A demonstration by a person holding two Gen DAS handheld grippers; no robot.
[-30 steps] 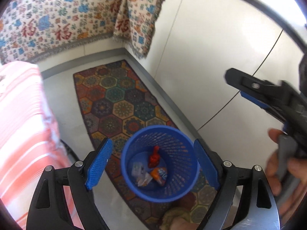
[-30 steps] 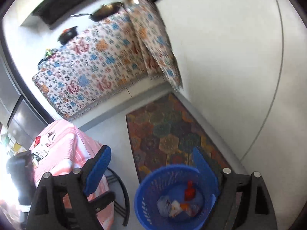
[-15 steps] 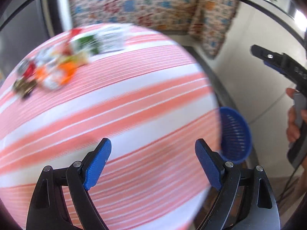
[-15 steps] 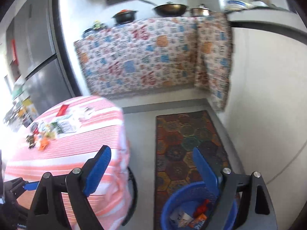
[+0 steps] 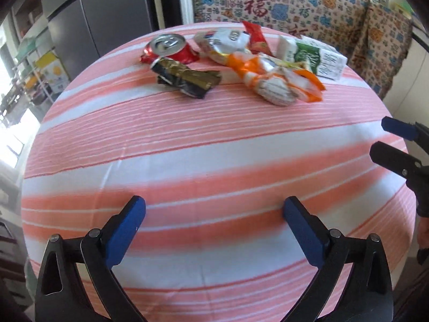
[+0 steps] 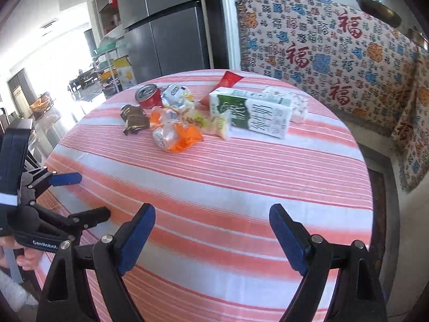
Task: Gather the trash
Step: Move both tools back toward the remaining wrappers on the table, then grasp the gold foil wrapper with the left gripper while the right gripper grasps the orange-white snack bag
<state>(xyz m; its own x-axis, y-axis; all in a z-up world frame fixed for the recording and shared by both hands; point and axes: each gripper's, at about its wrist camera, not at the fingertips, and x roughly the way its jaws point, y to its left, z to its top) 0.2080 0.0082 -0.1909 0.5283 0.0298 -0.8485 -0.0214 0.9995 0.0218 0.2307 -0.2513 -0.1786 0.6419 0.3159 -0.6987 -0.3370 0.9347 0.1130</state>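
Observation:
A pile of trash lies at the far side of the round table with the pink-striped cloth [image 5: 214, 147]: a crushed red can [image 5: 169, 48], a dark gold wrapper [image 5: 187, 79], an orange-and-white wrapper [image 5: 278, 83], a green-and-white carton [image 5: 313, 59] and a red sachet [image 5: 256, 37]. My left gripper [image 5: 214, 209] hovers over the near part of the cloth, well short of the pile; its jaws are opening with nothing between them. My right gripper [image 6: 211, 214] is open and empty, also over the near cloth, with the carton [image 6: 254, 115] and can [image 6: 148, 96] ahead.
Each gripper shows at the edge of the other's view, the right gripper [image 5: 382, 138] and the left gripper [image 6: 92, 196], with a hand [image 6: 26, 257] below. A grey fridge [image 6: 166, 32] and a counter draped in patterned cloth [image 6: 335, 53] stand behind the table. A rug [image 6: 380, 214] lies at right.
Both views have swung from the blue basket on the floor rug up to the tabletop and its trash pile. The left jaws stand a little wider.

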